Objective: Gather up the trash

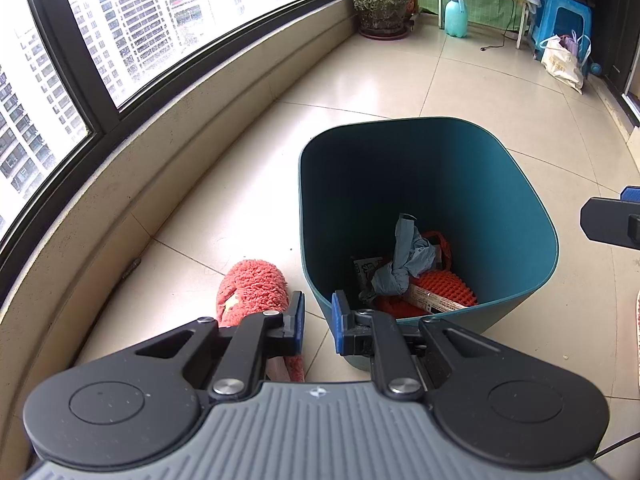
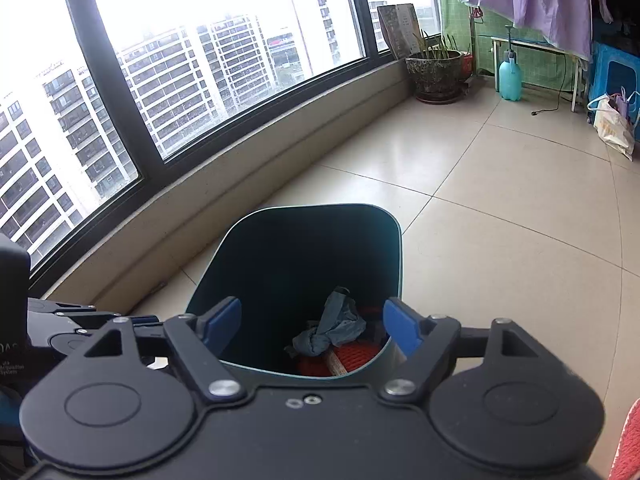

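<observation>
A teal trash bin [image 1: 440,160] stands on the tiled floor. In it lie a crumpled grey-blue wad [image 1: 408,260], an orange mesh piece [image 1: 448,288] and a printed wrapper [image 1: 434,301]. My left gripper [image 1: 318,322] is open and empty, its fingers straddling the bin's near left rim. My right gripper [image 2: 312,326] is open wide and empty above the bin [image 2: 304,240], over the grey-blue wad [image 2: 332,326]. The right gripper's edge shows at the right of the left wrist view [image 1: 612,222].
A fluffy pink slipper [image 1: 252,292] lies on the floor left of the bin, under my left fingers. A curved window ledge [image 1: 160,140] runs along the left. Far back stand a plant pot [image 1: 382,8], a turquoise spray bottle [image 1: 456,14], a blue stool [image 1: 564,20] and a paper bag [image 1: 562,62].
</observation>
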